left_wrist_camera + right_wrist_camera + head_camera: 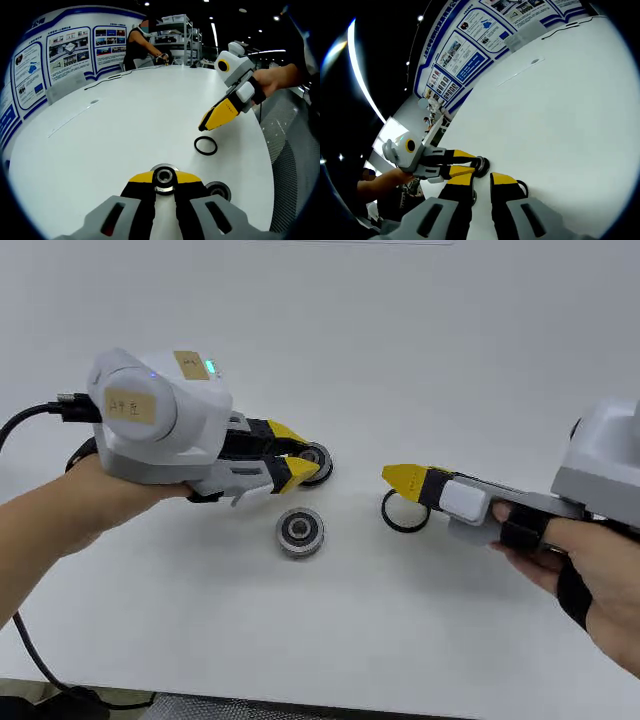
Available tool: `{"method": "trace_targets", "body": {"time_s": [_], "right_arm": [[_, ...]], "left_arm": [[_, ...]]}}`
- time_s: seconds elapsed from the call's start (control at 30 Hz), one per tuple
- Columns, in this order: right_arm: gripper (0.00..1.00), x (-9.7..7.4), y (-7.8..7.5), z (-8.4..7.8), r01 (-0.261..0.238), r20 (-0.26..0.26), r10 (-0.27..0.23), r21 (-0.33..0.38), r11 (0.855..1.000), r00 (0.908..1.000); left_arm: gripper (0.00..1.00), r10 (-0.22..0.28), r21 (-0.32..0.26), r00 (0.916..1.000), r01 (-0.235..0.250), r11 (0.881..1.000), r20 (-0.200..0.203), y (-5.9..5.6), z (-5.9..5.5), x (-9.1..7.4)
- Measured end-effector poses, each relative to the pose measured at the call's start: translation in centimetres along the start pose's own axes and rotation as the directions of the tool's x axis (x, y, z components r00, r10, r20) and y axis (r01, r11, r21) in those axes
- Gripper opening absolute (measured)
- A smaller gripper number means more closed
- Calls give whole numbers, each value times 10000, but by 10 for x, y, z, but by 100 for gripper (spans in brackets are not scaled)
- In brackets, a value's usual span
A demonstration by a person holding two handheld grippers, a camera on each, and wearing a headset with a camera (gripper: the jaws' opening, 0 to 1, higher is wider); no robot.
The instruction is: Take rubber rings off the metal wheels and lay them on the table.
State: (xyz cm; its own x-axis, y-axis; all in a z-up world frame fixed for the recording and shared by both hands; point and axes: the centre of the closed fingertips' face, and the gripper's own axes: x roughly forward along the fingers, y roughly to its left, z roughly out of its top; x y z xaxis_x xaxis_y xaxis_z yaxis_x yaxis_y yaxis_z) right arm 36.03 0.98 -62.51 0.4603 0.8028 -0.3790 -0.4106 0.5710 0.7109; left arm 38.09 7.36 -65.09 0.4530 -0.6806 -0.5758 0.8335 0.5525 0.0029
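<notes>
Clamps a wheel (322, 460) between the yellow tips of the left gripper (303, 453), left of the middle of the white table (330, 330). Closes those jaws only as far as the wheel's rim allows, one tip on each side, with the hub facing straight into the left gripper view. Cannot tell whether this wheel rests on the table or hangs just above it, nor whether its rim carries rubber. Has a second wheel (300, 531) lying flat on the table, just nearer than the held one and apart from both grippers, with its grey metal rim and dark hub turned upward. Has a black ring (404, 512) lying flat on the table to the right of both wheels and clear of them. Holds the right gripper (408, 478) in from the right, yellow tips over the far edge of the ring and pointing left toward the left gripper. Shows, in the right gripper view, a narrow gap between those jaws with nothing pinched in it, and the ring's dark curve beside the right-hand tip. Cannot tell whether either tip touches the ring. Grips one gripper in the left hand (140, 490) and the other in the right hand (590, 560), with a black cable (22, 422) looping from the back of the left gripper toward the near left edge.
</notes>
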Motion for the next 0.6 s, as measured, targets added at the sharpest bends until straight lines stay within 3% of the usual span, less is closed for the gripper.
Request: {"method": "trace_targets", "body": {"time_s": [0.07,0.1,0.23,0.37,0.43,0.5,0.6], "right_arm": [[14,3,2,0,-114,-36,114,16,9999,9999],[14,5,3,1,-178,-72,178,11,9998,9998],[19,11,7,5,-296,50,296,-6,9996,9995],[26,19,15,6,-735,50,735,205,9971,9973],[33,25,20,5,-936,-2,936,180,9955,9956],[43,30,30,6,-1568,83,1569,-101,9876,9876],[56,41,37,6,-1793,88,1793,-34,9838,9837]], "left_arm": [[14,136,585,9998,-130,9982,-109,1,-1,0],[13,142,362,9999,-138,9992,-98,1,-1,0],[13,135,286,9999,-134,9995,-42,1,-1,0],[13,59,314,10000,-58,9995,-32,1,-1,0],[13,15,310,10000,-14,9995,-19,1,-1,0],[13,-8,315,10000,9,9995,-12,1,-1,0],[13,-45,324,10000,44,9995,2,1,-1,0]]}}
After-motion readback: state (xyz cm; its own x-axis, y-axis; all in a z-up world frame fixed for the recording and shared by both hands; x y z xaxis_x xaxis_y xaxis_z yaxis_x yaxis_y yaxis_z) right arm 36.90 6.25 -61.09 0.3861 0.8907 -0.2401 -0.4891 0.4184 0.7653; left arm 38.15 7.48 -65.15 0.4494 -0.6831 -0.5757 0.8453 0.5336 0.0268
